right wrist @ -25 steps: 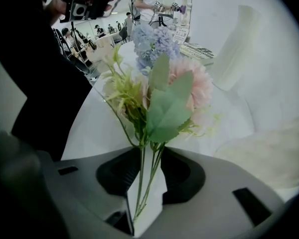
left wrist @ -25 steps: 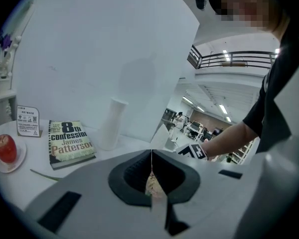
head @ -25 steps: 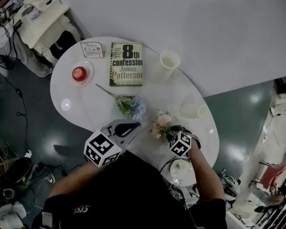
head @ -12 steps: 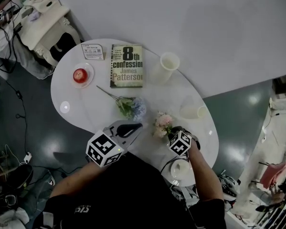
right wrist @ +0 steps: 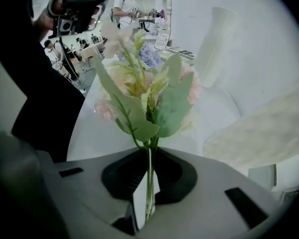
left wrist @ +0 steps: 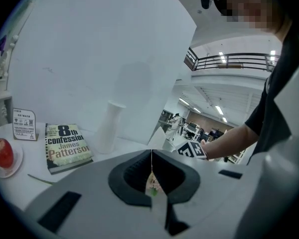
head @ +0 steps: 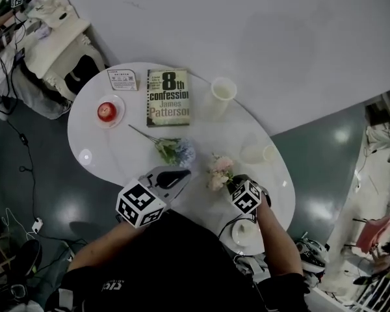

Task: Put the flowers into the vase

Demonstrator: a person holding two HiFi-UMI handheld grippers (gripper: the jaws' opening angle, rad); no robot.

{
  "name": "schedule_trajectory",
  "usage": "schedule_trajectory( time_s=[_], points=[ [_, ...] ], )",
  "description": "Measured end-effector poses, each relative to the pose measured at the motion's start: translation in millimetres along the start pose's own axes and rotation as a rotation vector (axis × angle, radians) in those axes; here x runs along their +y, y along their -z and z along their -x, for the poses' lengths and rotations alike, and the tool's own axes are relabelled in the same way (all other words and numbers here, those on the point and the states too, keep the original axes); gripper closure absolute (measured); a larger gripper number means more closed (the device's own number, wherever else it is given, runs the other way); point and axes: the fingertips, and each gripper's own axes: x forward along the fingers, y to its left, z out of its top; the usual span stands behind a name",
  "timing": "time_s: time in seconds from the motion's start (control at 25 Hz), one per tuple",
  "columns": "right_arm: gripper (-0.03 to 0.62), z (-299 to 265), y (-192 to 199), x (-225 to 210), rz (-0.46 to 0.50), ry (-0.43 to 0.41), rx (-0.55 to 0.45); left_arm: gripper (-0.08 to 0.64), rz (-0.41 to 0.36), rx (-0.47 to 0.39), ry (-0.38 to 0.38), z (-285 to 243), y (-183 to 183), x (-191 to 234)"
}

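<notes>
Head view: the white oval bench [head: 120, 149] stands close against a pale wall on its far side, with dark floor around its left and near rims. The vase [head: 222, 95], a tall white cup, stands upright near the far edge, just right of the book [head: 168, 97]. An apple on a plate [head: 105, 112] sits near the left rim, with a small card [head: 122, 80] behind it. The blue flower [head: 177, 152] lies mid-bench. Bare bench opens between it and the vase. A pale cup [head: 257, 153] lies toward the right rim, and a saucer [head: 246, 233] sits at the near-right edge. The pink flowers [head: 220, 171] are low over the bench near its near edge, at the tip of the right gripper [head: 234, 182]. The left gripper [head: 182, 173] hangs over the near rim, close to the blue flower.

Left gripper view: its jaws meet in a thin line with nothing between them. Beyond them are the book, the vase and open bench.

Right gripper view: the right gripper's jaws have just been closing, and they now pinch the green stem of the pink flowers, which stand up from the jaws. The vase rises beyond, upper right, well apart.
</notes>
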Motion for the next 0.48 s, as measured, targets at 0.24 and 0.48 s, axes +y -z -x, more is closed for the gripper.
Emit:
schedule_trajectory(
  time_s=[0.24, 0.48],
  points=[
    [0.546, 20.2, -10.4, -5.7, -0.076, 0.019, -0.101, 0.548, -0.010, 0.004, 0.014, 0.2, -1.8, -4.0],
    [0.548, 38.1, -19.6, -13.7, -0.133, 0.046, -0.217, 0.548, -0.020, 0.011, 0.030, -2.0, -2.9, -10.1]
  ],
)
